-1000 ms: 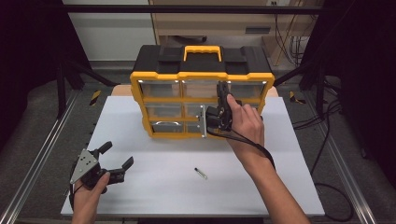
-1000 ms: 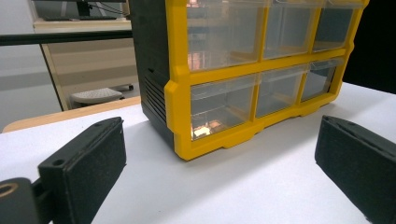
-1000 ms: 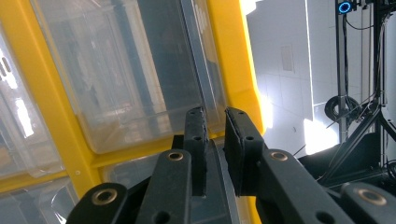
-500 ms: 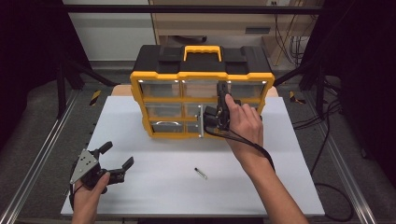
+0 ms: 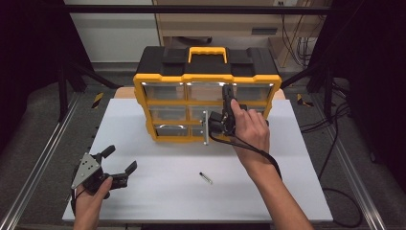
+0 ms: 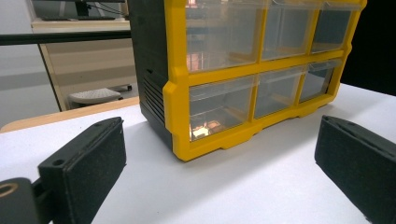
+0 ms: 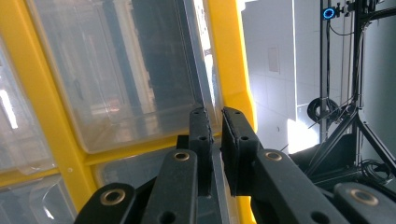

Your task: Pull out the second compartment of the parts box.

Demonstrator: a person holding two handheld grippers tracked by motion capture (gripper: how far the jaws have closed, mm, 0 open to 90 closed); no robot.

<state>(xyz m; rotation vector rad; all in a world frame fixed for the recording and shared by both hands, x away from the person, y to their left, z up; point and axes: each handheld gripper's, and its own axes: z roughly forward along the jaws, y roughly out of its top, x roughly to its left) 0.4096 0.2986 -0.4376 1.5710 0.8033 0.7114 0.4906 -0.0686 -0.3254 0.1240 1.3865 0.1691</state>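
Observation:
A yellow and black organizer (image 5: 206, 67) with clear drawers stands at the back of the white table (image 5: 287, 191). My right gripper (image 5: 214, 125) is turned on its side against the organizer's middle column, low on its front. In the right gripper view the right gripper (image 7: 215, 117) is shut on the thin clear lip of a drawer (image 7: 140, 79), next to a yellow divider (image 7: 229, 60). My left gripper (image 5: 119, 159) rests near the front left corner, open and holding nothing. In the left gripper view the left gripper (image 6: 222, 140) faces the organizer (image 6: 180, 93) from a distance.
A small dark and silver pin-like part (image 5: 206, 178) lies on the table in front of the organizer. A black handle trimmed in yellow (image 5: 207, 50) tops the organizer. Metal rails (image 5: 33, 167) run along both sides of the table, and cables (image 5: 335, 143) lie at the right.

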